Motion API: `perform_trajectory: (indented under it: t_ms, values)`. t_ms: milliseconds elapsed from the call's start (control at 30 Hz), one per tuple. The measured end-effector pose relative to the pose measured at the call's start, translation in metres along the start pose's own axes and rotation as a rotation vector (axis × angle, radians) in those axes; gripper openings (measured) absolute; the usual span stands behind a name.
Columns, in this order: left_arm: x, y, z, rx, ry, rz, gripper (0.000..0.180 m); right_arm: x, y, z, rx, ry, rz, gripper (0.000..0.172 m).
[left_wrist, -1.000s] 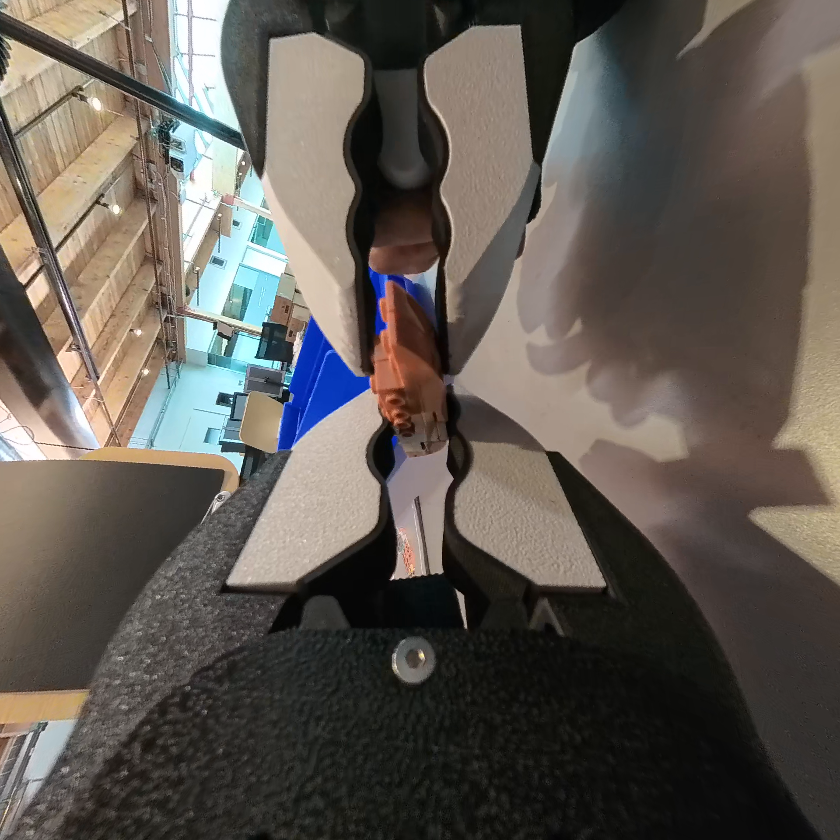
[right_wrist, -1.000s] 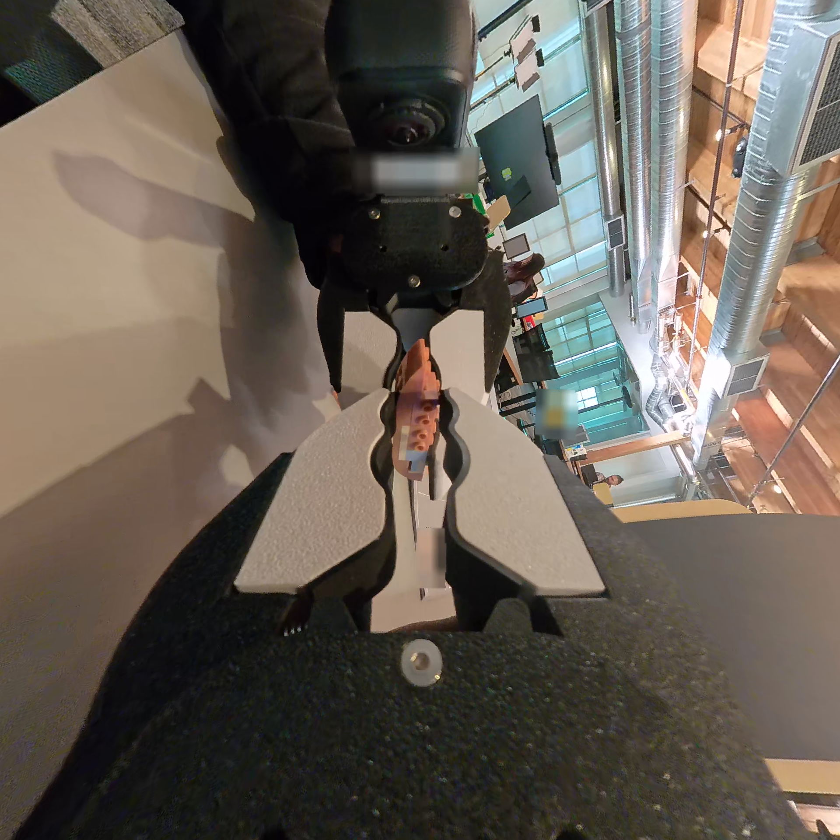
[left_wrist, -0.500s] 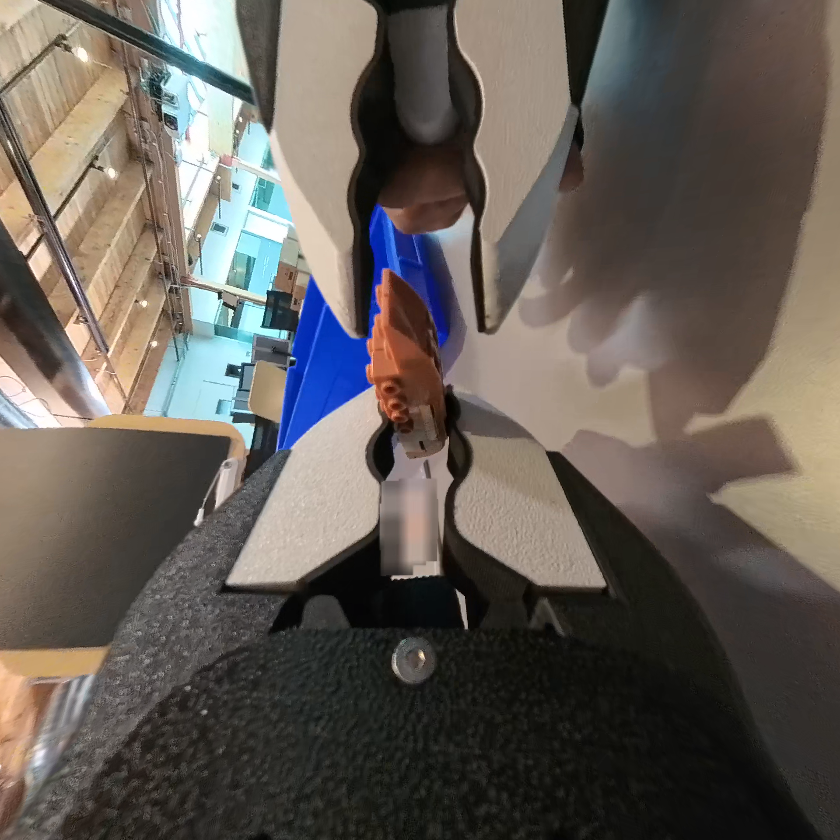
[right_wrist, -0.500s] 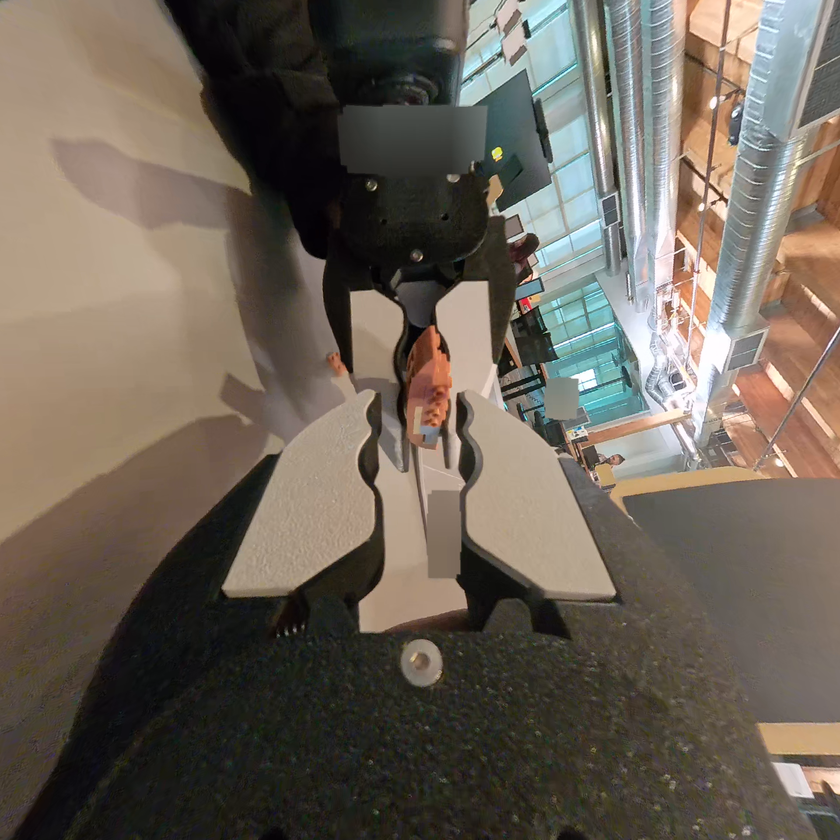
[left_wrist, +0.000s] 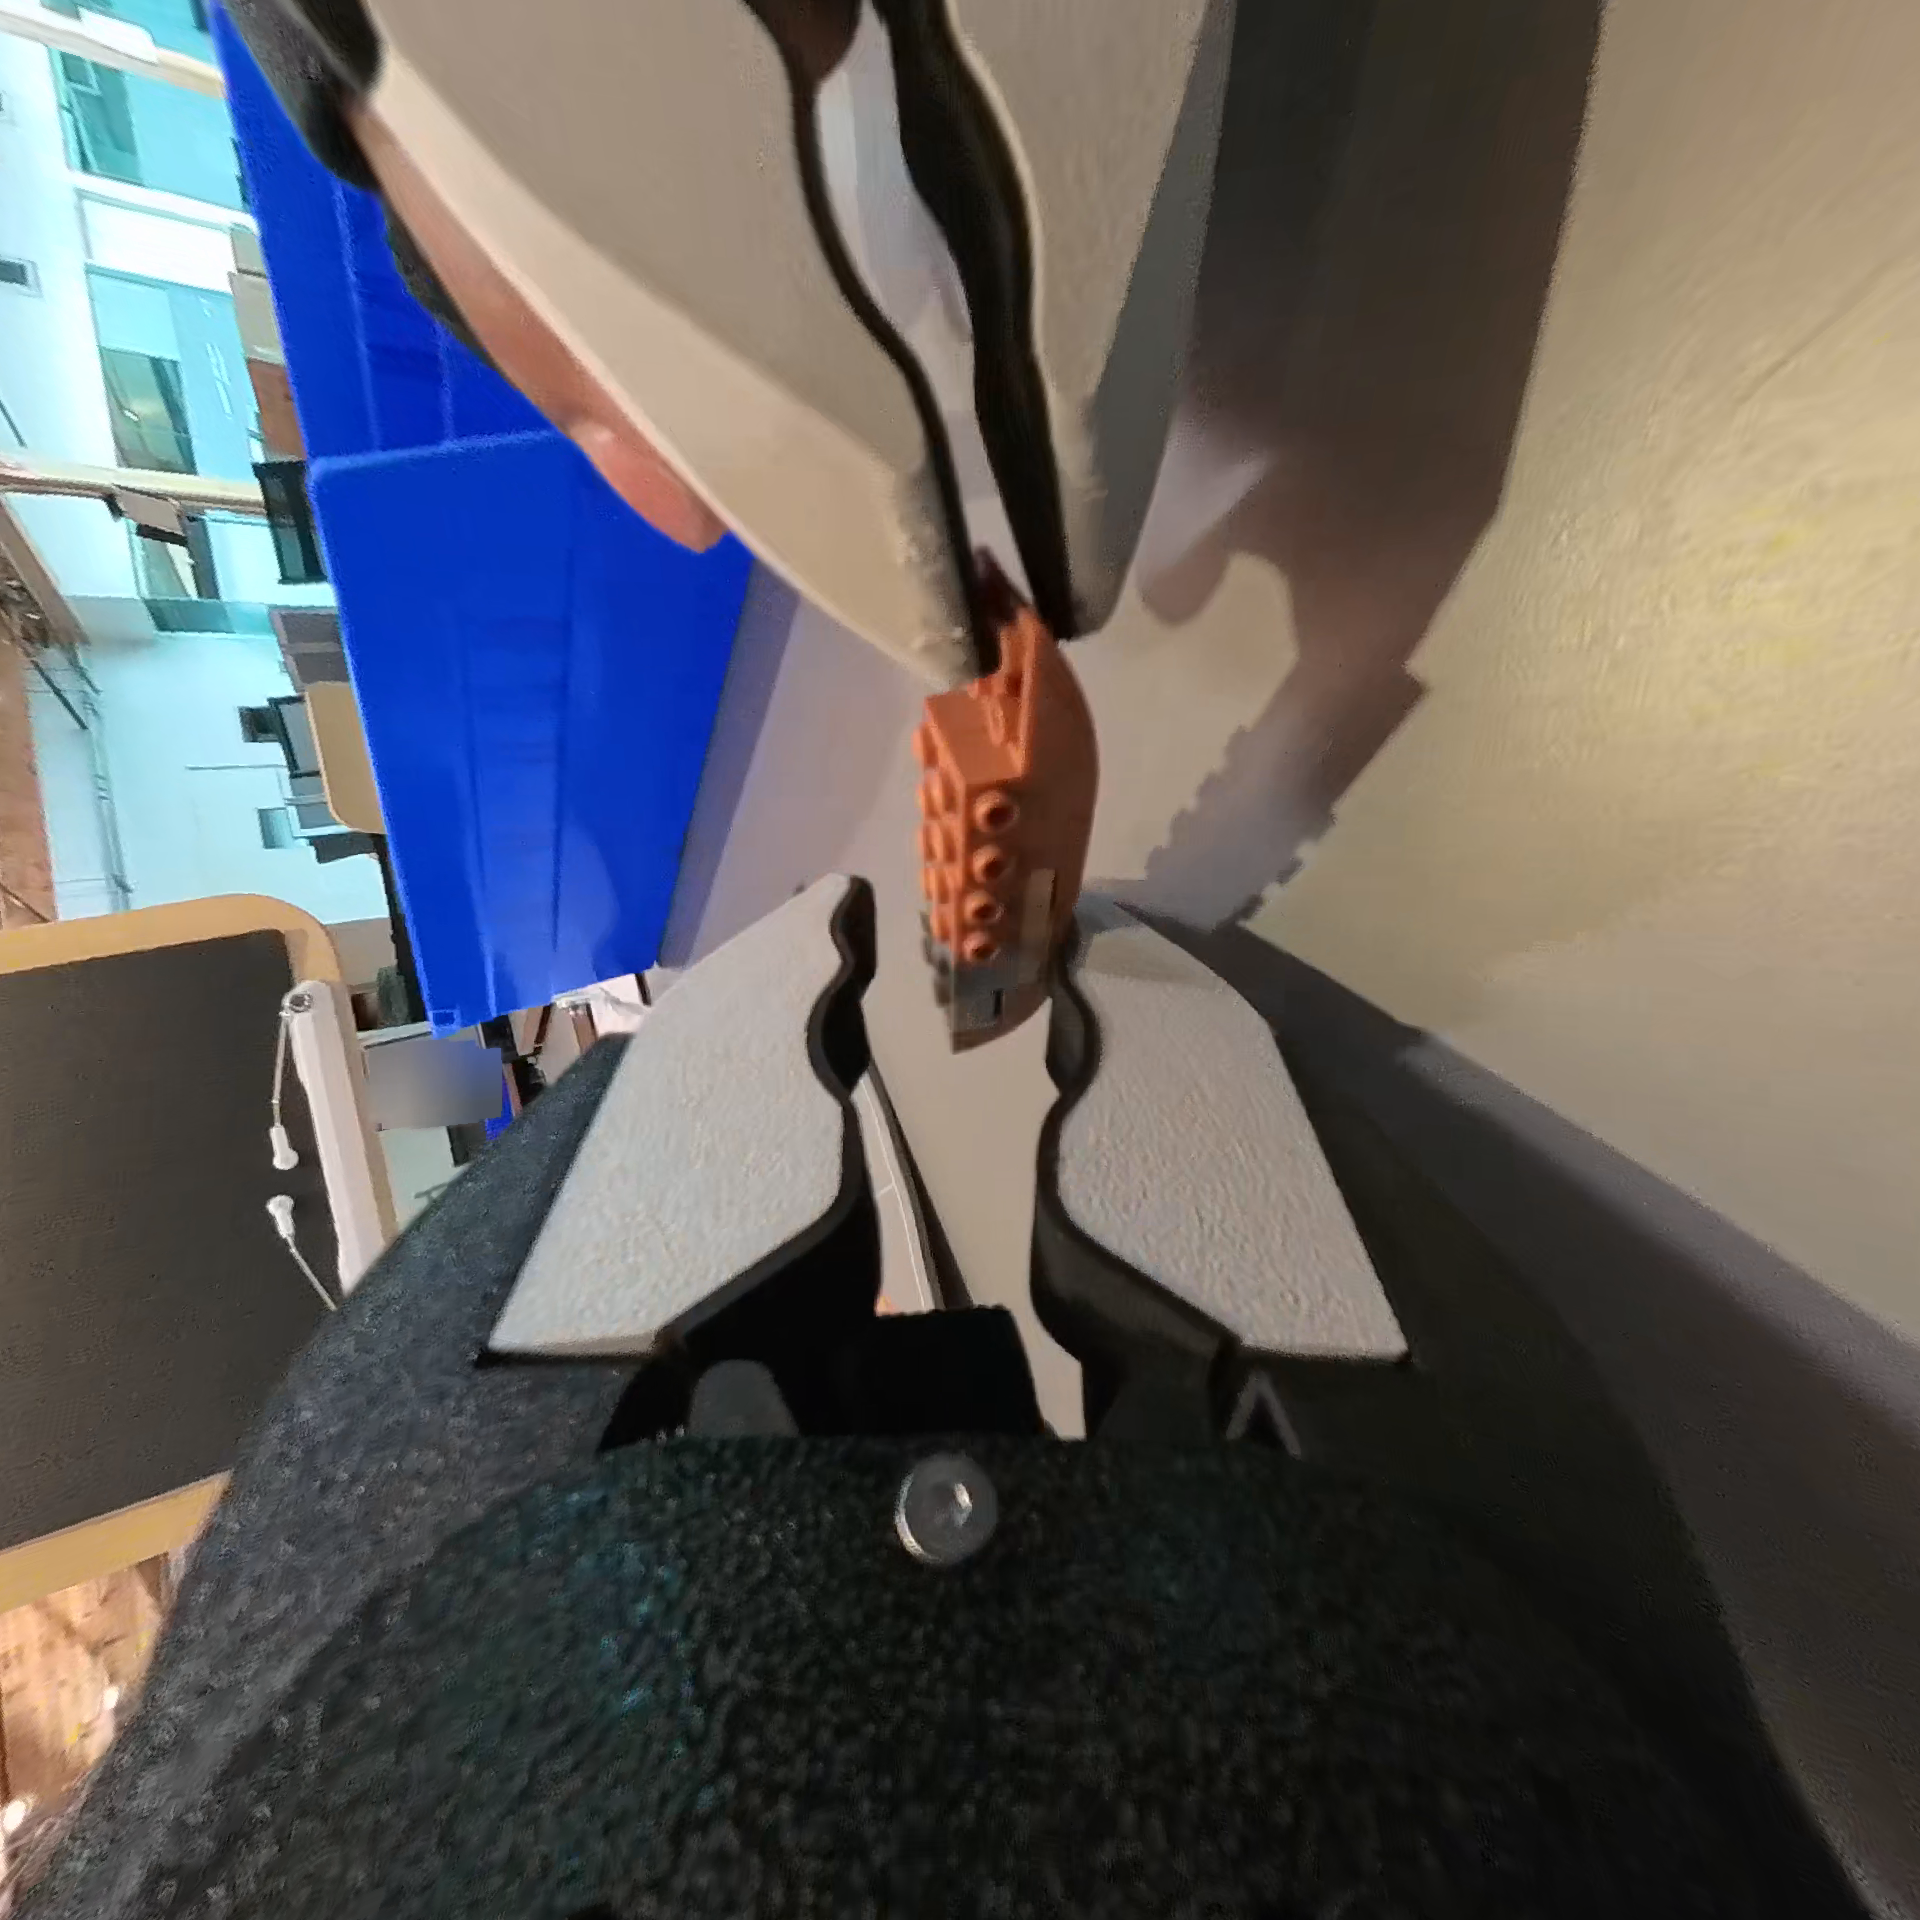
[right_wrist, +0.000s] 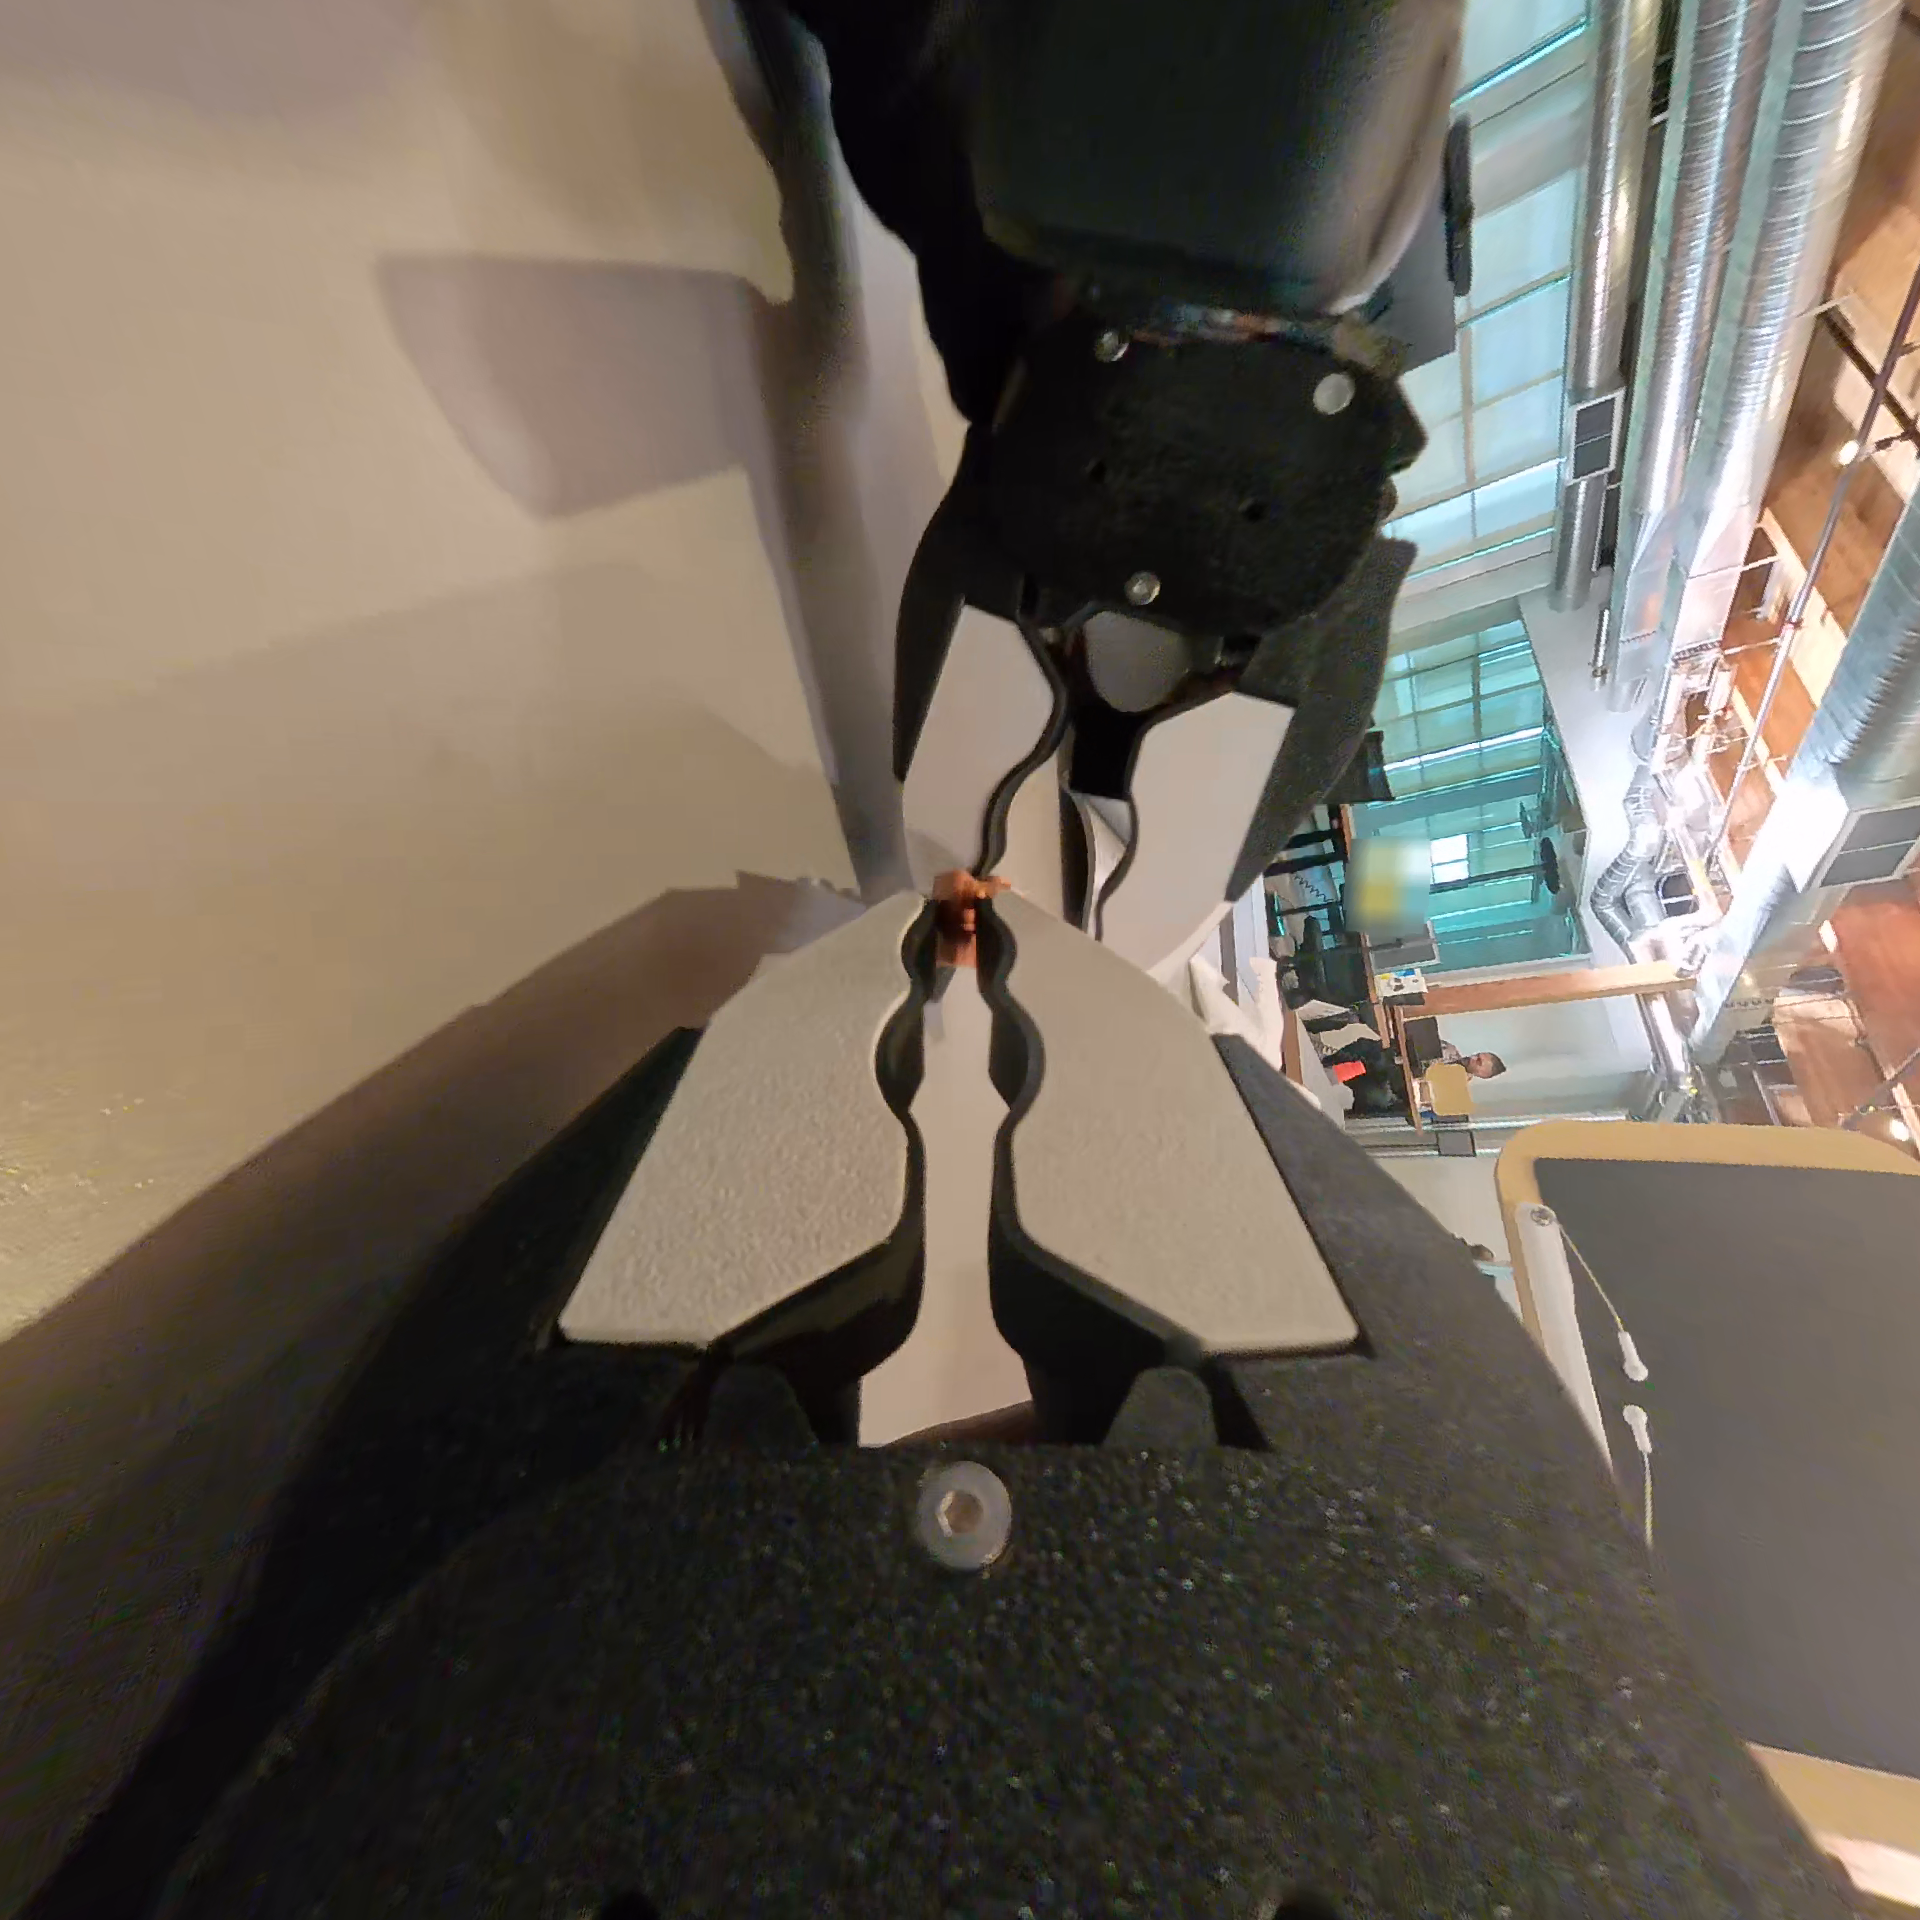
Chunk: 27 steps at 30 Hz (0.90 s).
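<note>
Clamping the orange brick piece (left_wrist: 1003, 790) by its far end, the right tool (right_wrist: 961, 914); the left tool (left_wrist: 961, 935) stands apart beside its near end

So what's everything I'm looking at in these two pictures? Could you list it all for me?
toy brick piece: one, orange-brown with a grey end, in the air between the two grippers, pinched at its top.
bin: one, blue, standing on the table behind the brick piece.
table: one, pale cream, with shadows across it.
black panel with tan rim: one, at the edge of both views.
metal ducts: several, silver, on the building's ceiling.
right gripper: one, grey fingers, shut on the top of the brick piece.
left gripper: one, grey fingers, jaws apart around the piece's lower end; a gap shows on one side.
</note>
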<state>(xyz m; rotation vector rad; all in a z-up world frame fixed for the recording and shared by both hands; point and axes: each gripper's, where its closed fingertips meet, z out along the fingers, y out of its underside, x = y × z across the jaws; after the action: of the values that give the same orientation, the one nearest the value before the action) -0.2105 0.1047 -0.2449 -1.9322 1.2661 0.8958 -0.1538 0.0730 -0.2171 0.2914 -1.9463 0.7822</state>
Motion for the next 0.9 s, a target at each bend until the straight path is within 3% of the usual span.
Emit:
perform_trajectory:
  t_ms: [167, 367, 500, 633, 900]
  values:
    - [0.007, 0.017, -0.012, -0.041, 0.092, -0.041, 0.038, -0.006, 0.007, 0.001, -0.043, -0.048, 0.005, 0.006]
    - [0.009, 0.037, -0.038, 0.011, 0.205, -0.273, 0.039, -0.010, 0.014, 0.003, -0.070, -0.078, 0.004, 0.006]
    - [0.026, 0.044, -0.050, 0.027, 0.392, -0.482, 0.039, -0.013, 0.021, 0.004, -0.090, -0.088, -0.006, 0.006]
    - [0.040, 0.042, -0.062, 0.068, 0.537, -0.593, 0.042, -0.011, 0.029, 0.001, -0.116, -0.082, -0.002, 0.009]
    - [0.053, 0.045, -0.060, 0.095, 0.623, -0.660, 0.031, -0.012, 0.029, -0.005, -0.085, -0.099, 0.035, 0.011]
